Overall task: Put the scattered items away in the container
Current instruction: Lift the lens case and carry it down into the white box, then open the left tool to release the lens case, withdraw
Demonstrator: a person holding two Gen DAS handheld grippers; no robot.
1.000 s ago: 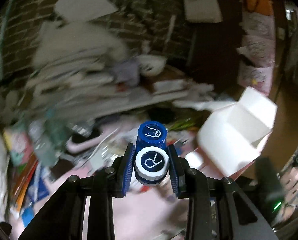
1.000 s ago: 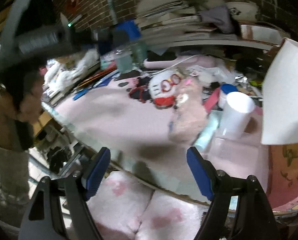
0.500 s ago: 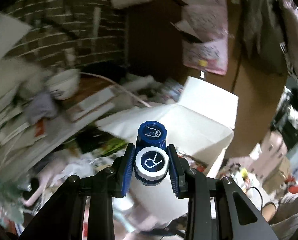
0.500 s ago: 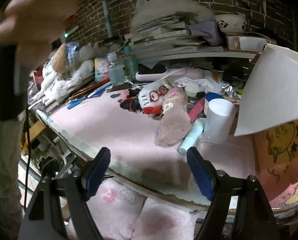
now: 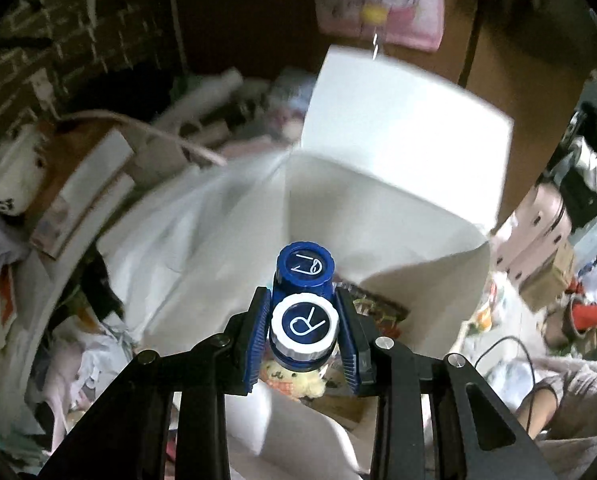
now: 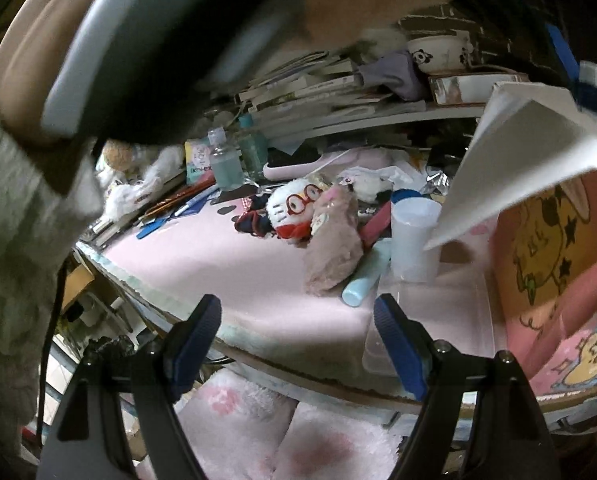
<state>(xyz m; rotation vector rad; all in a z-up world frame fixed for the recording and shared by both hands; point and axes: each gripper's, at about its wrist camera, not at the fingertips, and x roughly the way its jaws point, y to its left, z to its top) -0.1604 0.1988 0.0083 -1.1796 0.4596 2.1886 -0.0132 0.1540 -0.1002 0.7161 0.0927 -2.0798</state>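
My left gripper is shut on a blue contact lens case with L and R caps, and holds it above the open white box. Small items, one a yellow plush, lie inside the box below the case. My right gripper is open and empty, low at the front edge of the pink table. On the table lie a Hello Kitty plush, a pink-brown plush, a light blue tube and a white cup. A white box flap shows at the right.
Stacked books and papers and a panda bowl fill the back shelf. Clear bottles and pens stand at the table's left. The person's arm and other gripper cross the top of the right wrist view. A pink cartoon bag stands right.
My left gripper has carried the lens case from over the cluttered table rightward to above the open white box. My right gripper has stayed open near the table's front edge.
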